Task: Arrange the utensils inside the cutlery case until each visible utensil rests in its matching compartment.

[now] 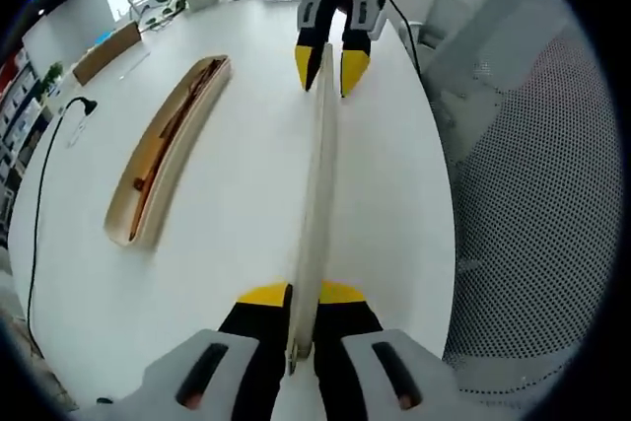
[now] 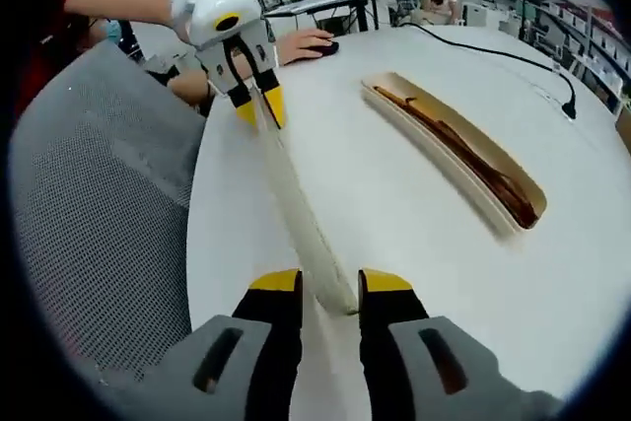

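Landmark: the round white table (image 1: 227, 194), seen again in the right gripper view (image 2: 414, 214); places below are read off it.
Cutlery case: a long, shallow, pale wooden tray (image 1: 168, 150) lying flat toward the table's middle, with dark reddish-brown utensils along its trough (image 2: 463, 150); which compartment each sits in is too small to tell.
Lid: a long, thin, pale wooden strip (image 1: 317, 194), held on edge over the table's side near the grey mesh chair (image 1: 532, 224), well apart from the case (image 2: 296, 214).
Left gripper: (image 1: 301, 295) jaws nearly closed, pinching one end of the strip.
Right gripper: (image 2: 330, 288) jaws partly open astride the other end; whether the pads truly press it, I cannot tell.
Risk, slip: an edge-on pinch is thin; uneven pull could twist the strip free.
Risk, fall: it hangs close to the table's rim, so a drop may go off the side.
Risk, knock: swinging it over could nudge the case and shift the utensils.
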A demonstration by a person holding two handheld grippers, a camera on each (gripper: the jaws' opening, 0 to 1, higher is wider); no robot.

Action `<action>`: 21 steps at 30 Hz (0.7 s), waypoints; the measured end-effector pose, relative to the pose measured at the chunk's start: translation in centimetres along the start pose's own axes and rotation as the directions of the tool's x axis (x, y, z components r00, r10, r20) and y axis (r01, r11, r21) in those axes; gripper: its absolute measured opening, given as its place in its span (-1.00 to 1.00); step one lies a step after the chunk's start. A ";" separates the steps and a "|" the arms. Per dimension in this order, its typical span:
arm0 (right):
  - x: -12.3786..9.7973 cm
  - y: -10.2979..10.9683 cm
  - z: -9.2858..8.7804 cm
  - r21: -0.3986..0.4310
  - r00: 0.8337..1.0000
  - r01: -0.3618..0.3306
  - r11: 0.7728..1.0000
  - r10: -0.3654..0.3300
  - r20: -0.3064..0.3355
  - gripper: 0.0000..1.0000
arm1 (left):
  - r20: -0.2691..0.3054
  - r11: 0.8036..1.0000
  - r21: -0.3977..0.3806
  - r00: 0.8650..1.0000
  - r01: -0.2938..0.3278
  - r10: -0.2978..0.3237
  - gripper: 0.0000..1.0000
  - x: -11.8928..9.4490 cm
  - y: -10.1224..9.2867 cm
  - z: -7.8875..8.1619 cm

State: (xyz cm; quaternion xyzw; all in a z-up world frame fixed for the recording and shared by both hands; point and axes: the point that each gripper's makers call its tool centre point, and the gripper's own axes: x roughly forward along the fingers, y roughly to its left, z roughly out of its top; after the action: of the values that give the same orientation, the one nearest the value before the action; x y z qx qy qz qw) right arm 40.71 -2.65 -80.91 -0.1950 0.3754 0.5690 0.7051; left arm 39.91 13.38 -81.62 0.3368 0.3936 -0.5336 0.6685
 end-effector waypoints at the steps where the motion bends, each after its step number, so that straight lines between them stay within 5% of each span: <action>1: -0.1 0.0 0.1 -0.008 1.000 0.007 1.000 -0.007 0.019 -0.77 | 0.000 1.000 0.022 1.000 0.001 -0.001 -0.86 0.0 0.0 0.0; 8: -1.1 0.4 1.0 0.135 0.986 -0.056 0.989 0.033 0.165 -0.75 | -0.009 1.000 -0.001 1.000 -0.006 0.006 -0.85 0.0 0.1 -0.1; 11: -1.9 1.0 2.0 0.194 0.967 -0.118 0.974 0.068 0.246 -0.78 | 0.001 0.999 -0.009 0.999 -0.037 0.037 -0.71 -0.1 0.6 -0.1; 13: -2.4 1.2 2.4 0.218 0.958 -0.162 0.962 0.101 0.267 -0.80 | 0.001 0.994 -0.086 0.998 -0.066 0.066 -0.61 -0.3 1.2 -0.4; 15: -2.6 1.5 2.4 0.331 0.956 -0.220 0.918 0.134 0.262 -0.81 | 0.004 0.993 -0.087 0.996 -0.085 0.086 -0.49 -0.4 1.7 -0.4; 17: -2.8 1.4 2.8 0.348 0.947 -0.234 0.908 0.132 0.292 -0.82 | 0.012 0.992 -0.035 0.992 -0.123 0.124 -0.38 -0.6 2.1 -0.3; 21: -3.1 0.6 3.2 0.564 0.921 -0.334 0.756 0.136 0.364 -0.79 | 0.009 0.988 -0.012 0.988 -0.154 0.154 -0.29 -0.7 2.1 -0.3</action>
State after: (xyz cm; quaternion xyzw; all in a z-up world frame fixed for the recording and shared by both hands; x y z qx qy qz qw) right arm 40.86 -2.27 -76.47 0.1837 0.4499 0.5229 0.7003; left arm 41.84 14.35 -81.09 0.3599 0.3660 -0.4800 0.7114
